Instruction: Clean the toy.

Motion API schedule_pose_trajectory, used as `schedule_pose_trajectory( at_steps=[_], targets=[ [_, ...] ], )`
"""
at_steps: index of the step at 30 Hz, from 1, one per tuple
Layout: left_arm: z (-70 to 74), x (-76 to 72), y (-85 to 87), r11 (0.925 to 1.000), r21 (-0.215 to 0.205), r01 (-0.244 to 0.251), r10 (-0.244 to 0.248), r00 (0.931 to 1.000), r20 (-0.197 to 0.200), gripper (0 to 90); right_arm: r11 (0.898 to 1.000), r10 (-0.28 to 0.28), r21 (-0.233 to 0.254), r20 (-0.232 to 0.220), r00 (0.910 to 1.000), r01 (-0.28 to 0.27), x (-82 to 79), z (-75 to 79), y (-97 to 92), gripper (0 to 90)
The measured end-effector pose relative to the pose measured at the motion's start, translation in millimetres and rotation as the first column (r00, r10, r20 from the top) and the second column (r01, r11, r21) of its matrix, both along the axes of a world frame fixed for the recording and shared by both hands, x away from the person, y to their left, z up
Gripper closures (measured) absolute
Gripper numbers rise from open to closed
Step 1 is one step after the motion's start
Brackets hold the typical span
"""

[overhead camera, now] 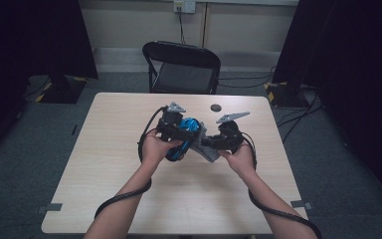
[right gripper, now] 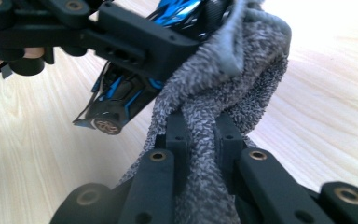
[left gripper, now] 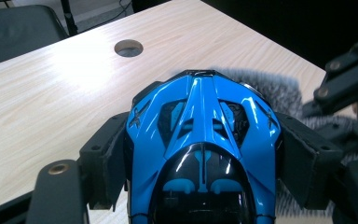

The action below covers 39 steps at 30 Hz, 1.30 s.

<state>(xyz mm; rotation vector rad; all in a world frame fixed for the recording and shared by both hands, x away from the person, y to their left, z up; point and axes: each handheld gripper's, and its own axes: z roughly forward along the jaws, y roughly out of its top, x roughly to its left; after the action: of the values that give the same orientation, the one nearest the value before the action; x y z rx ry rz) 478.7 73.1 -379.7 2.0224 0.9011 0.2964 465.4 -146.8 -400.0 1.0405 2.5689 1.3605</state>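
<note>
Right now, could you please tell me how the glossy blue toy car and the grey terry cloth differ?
The glossy blue toy car is hard and shiny; the grey terry cloth is soft, matte and bunched. The left gripper clamps the car's sides; the right gripper pinches the cloth. Both are held above the table, touching.

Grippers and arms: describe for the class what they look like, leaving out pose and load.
Both the left gripper and the right gripper are black, each topped by a grey three-cornered plate. The jaws carry brass-coloured rivets. A black ribbed cable trails from each along the person's forearms, which are bare, no sleeves showing.
</note>
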Motion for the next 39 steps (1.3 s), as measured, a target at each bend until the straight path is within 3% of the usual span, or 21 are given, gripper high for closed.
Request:
schedule_pose_trajectory(
  at_steps=[6,10,15,17,20,23,25,29,32,35,39],
  targets=[
    [0.1,0.6,-1.0,0.9998,-0.018,0.001,-0.001,1.0000,-0.003,26.3,1.000,0.022,-0.006,-0.019,0.9996,-0.022,-1.3,-7.8,6.1,80.6],
    [4.5,0.9,-3.8,0.9996,-0.027,0.006,-0.006,1.0000,0.008,26.3,0.997,0.074,-0.005,-0.049,0.9961,-0.074,-5.8,-19.5,16.8,80.5],
    [9.7,1.1,2.4,0.9991,-0.043,0.000,0.001,0.9999,0.015,26.3,0.984,0.154,-0.074,-0.082,0.9847,-0.160,-19.7,-36.7,27.8,80.5],
    [9.2,-1.5,5.4,0.9993,-0.037,0.004,-0.004,1.0000,0.008,26.3,0.988,0.122,-0.088,-0.071,0.9900,-0.128,-17.4,-37.4,18.5,80.5],
    [4.9,-6.2,7.5,0.9997,-0.023,0.011,-0.011,0.9999,0.005,26.3,0.998,0.037,-0.054,-0.047,0.9982,-0.039,-6.4,-27.9,-2.2,80.5],
    [-1.8,-10.9,7.9,0.9995,-0.023,0.022,-0.022,0.9997,-0.004,26.3,0.999,-0.037,-0.027,0.000,0.9993,0.037,2.7,-10.9,-18.6,80.5],
    [-6.1,-11.7,6.1,0.9993,-0.030,0.023,-0.023,0.9996,-0.015,26.3,0.999,-0.049,-0.012,0.019,0.9986,0.049,6.0,-0.5,-21.2,80.5],
    [-8.3,-7.9,1.2,0.9989,-0.045,0.017,-0.018,0.9997,-0.018,26.3,1.000,-0.002,-0.026,0.019,0.9998,0.002,4.0,3.3,-5.2,80.4],
    [-9.0,-4.3,0.0,0.9998,-0.019,0.008,-0.008,0.9998,-0.016,26.2,0.999,0.026,-0.027,-0.004,0.9996,-0.026,-0.9,-7.9,6.3,80.4],
    [-9.7,-0.3,3.8,0.9984,-0.057,-0.008,0.007,0.9994,-0.033,26.3,0.998,0.056,-0.039,-0.038,0.9977,-0.057,-4.1,-21.6,11.2,80.3],
    [-10.4,3.3,5.5,0.9980,-0.060,-0.023,0.021,0.9992,-0.034,26.3,0.993,0.106,-0.049,-0.063,0.9924,-0.109,-12.0,-33.3,21.3,80.3]
  ],
)
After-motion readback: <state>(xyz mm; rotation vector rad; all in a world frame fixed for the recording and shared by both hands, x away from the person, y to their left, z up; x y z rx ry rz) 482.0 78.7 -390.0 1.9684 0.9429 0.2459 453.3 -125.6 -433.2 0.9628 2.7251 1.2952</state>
